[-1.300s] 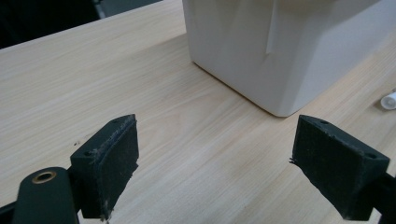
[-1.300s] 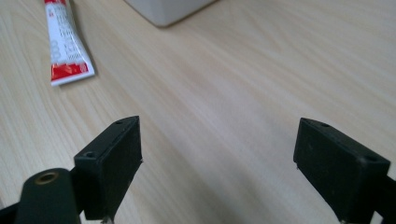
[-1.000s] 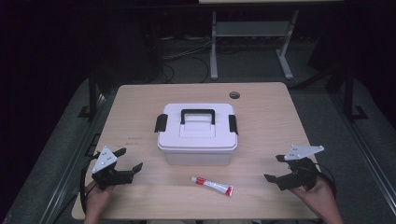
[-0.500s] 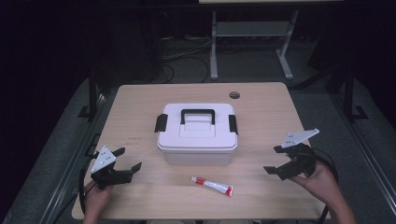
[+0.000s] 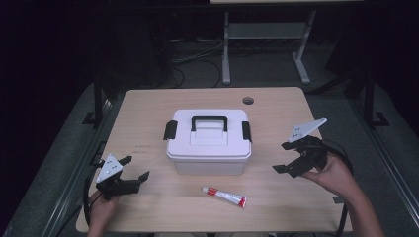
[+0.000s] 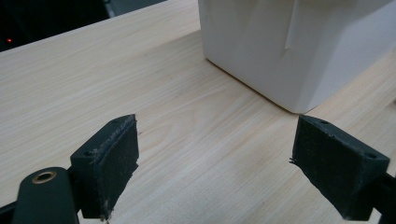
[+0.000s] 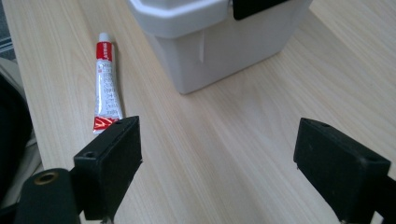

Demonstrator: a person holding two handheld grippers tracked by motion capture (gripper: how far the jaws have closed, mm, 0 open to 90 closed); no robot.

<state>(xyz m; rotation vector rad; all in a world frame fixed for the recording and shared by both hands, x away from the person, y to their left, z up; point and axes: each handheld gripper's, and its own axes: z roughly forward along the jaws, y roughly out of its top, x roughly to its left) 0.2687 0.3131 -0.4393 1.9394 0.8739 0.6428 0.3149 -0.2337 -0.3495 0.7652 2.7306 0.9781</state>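
A white lidded box (image 5: pixel 208 143) with a black handle and black side latches stands shut in the middle of the wooden table (image 5: pixel 148 113). A white and red tube (image 5: pixel 225 196) lies in front of it. My left gripper (image 5: pixel 134 168) rests open near the front left, its jaws empty and wide apart, facing the box's corner (image 6: pixel 280 51). My right gripper (image 5: pixel 284 157) hovers open to the right of the box, tilted, with the box (image 7: pixel 210 42) and the tube (image 7: pixel 106 84) ahead of its empty jaws.
A round cable hole (image 5: pixel 248 100) sits at the table's far right. Beyond the table are a metal stand (image 5: pixel 262 44) and cables on a dark floor. Bare wood lies on both sides of the box.
My right gripper has lifted and moved forward and left toward the box's right side. The left gripper has barely shifted. Box and tube have stayed put.
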